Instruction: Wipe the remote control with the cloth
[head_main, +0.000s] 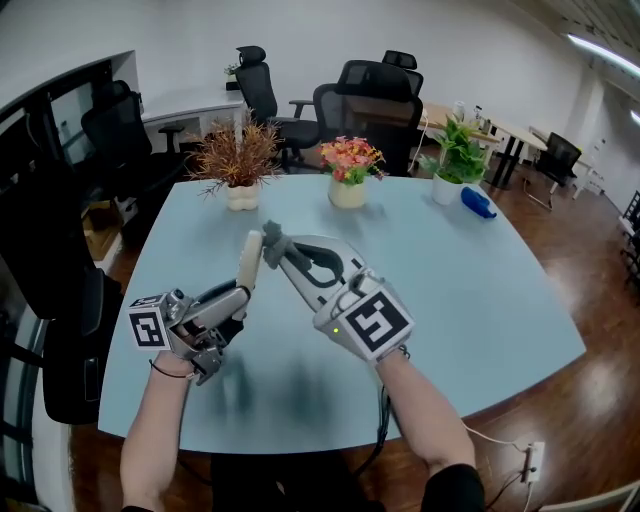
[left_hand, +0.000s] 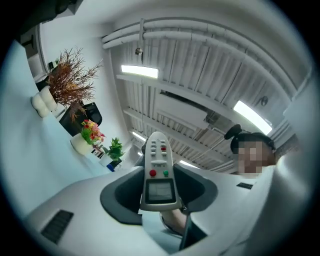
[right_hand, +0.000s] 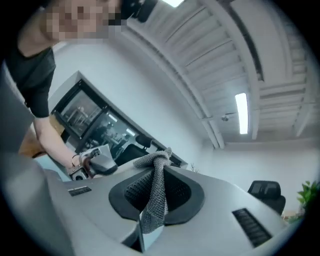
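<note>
1. The left tool is clamped on the lower end of the remote control. Its jaws press on the two long edges beside the small display. The buttoned end stands free beyond the jaws and is tilted upward.
2. The right tool is clamped on the grey cloth, which is pinched into a narrow twisted strand. A small bunch pokes out past the tips and a tail hangs below the jaws.
3. In the head view both tools are held in the air above the counter. The bunch of cloth sits just beside the upper end of the remote control, on its right. I cannot tell whether the two are touching.
4. The remote control is likely to lever in its grip, because it is held at one end only. A firm push on the free end could twist it between the pads or slide it out, and it would drop onto the counter.
5. Very little cloth shows beyond the right tool's tips. A stroke at the wrong angle could bring hard jaw onto the remote control, scraping it or pressing buttons.
6. Dragging could also pull the thin strand of cloth out of the jaws.
7. The potted plants at the counter's far side are well apart and look unlikely to interfere.
</note>
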